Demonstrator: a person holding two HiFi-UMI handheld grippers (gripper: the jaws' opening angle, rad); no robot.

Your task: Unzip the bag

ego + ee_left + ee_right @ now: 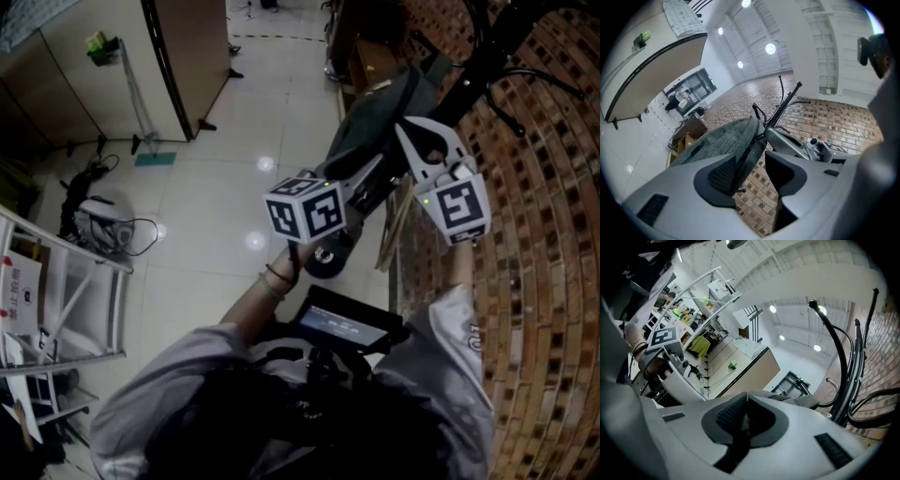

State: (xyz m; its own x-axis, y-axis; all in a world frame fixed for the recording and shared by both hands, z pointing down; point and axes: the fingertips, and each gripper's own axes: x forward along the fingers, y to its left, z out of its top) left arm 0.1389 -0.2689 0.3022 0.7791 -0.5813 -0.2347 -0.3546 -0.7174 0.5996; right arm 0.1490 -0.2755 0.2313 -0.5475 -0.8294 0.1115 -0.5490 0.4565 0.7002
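Note:
A grey fabric bag [375, 122] hangs from a black metal stand [487, 56] beside the brick wall. In the left gripper view the bag [722, 140] shows its zipper line [751, 143] along the edge. That lower edge lies between the wide jaws of my left gripper [754, 161], which is open and does not pinch it. My right gripper [422, 141] reaches the bag's top from the wall side. In the right gripper view my right gripper [744, 417] has its pads nearly together on a small pale tab, apparently the zipper pull. Grey bag fabric [806, 401] lies just behind.
The curved arms of the stand [843, 380] rise close by on the right. The brick wall [544, 234] is directly right of both grippers. A white shelf frame [66, 300] and cables [94, 220] sit on the tiled floor at left. A wooden partition [187, 56] stands behind.

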